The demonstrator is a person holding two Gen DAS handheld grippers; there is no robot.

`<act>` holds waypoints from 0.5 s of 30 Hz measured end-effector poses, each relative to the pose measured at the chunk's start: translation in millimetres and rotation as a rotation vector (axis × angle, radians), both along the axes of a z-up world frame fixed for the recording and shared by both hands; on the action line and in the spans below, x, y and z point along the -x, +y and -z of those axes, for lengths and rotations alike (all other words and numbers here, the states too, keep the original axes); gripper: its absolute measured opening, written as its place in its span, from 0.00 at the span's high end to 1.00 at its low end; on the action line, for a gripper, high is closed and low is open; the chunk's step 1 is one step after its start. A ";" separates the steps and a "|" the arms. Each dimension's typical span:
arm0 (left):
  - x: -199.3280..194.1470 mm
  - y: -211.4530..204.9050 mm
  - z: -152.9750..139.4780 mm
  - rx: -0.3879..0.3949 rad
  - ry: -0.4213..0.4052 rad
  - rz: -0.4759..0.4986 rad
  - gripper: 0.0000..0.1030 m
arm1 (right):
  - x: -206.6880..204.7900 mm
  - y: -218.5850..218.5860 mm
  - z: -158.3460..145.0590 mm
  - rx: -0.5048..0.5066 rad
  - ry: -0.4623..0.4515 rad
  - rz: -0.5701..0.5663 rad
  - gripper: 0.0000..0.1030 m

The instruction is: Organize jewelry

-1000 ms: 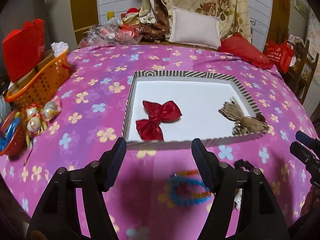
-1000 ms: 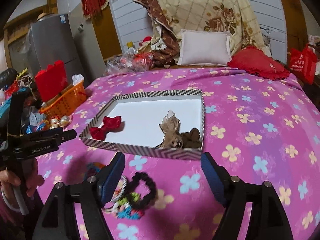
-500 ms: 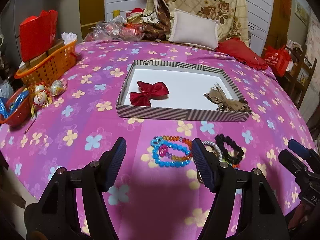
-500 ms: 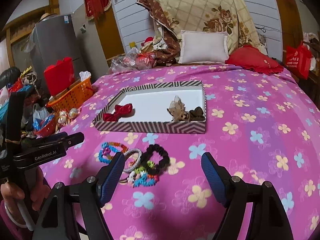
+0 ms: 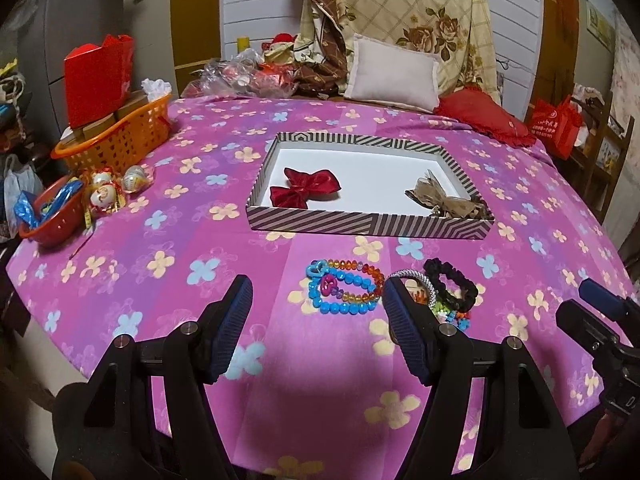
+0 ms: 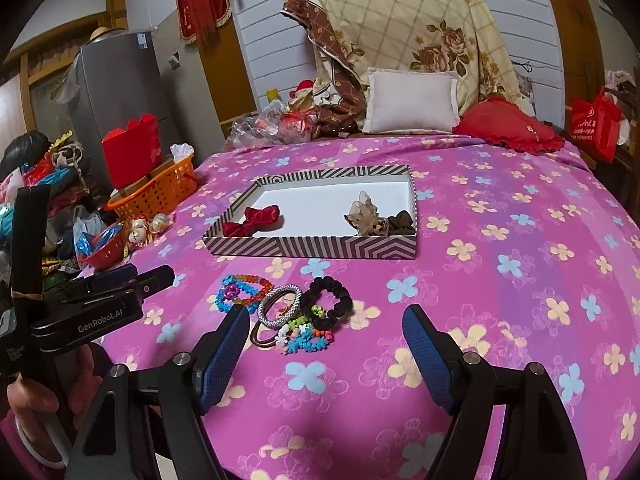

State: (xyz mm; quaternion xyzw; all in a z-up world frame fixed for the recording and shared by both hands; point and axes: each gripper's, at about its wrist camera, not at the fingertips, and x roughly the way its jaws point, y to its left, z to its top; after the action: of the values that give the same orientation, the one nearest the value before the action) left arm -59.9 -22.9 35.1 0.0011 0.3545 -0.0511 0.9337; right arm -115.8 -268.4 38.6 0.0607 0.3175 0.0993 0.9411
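Right now your left gripper gapes unladen; ahead, pinch the light, slippery beads across one strand.

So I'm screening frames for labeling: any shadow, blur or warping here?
Left wrist view: sharp, a dark shadow on the cloth below the bracelets, fisheye bends the box edges. Right wrist view: same near shadow, black corner vignette, box still crisp.

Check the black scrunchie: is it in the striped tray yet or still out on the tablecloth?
Out. The black scrunchie lies on the tablecloth in front of the striped tray, beside the silver bangle.
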 end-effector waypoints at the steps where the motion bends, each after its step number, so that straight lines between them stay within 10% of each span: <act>1: 2.3 0.7 -1.2 0.005 -0.004 -0.001 0.34 | 1.6 0.4 -0.4 0.002 0.003 0.001 0.25; 15: 16.2 7.2 -5.1 0.020 -0.026 0.003 0.34 | 12.4 -1.8 -1.5 0.016 -0.015 0.026 0.15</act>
State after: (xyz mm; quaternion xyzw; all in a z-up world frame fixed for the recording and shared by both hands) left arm -76.1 -15.7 40.2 -0.0070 0.3416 -0.0561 0.9381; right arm -128.2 -270.2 40.1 0.0564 0.3107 0.0852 0.9450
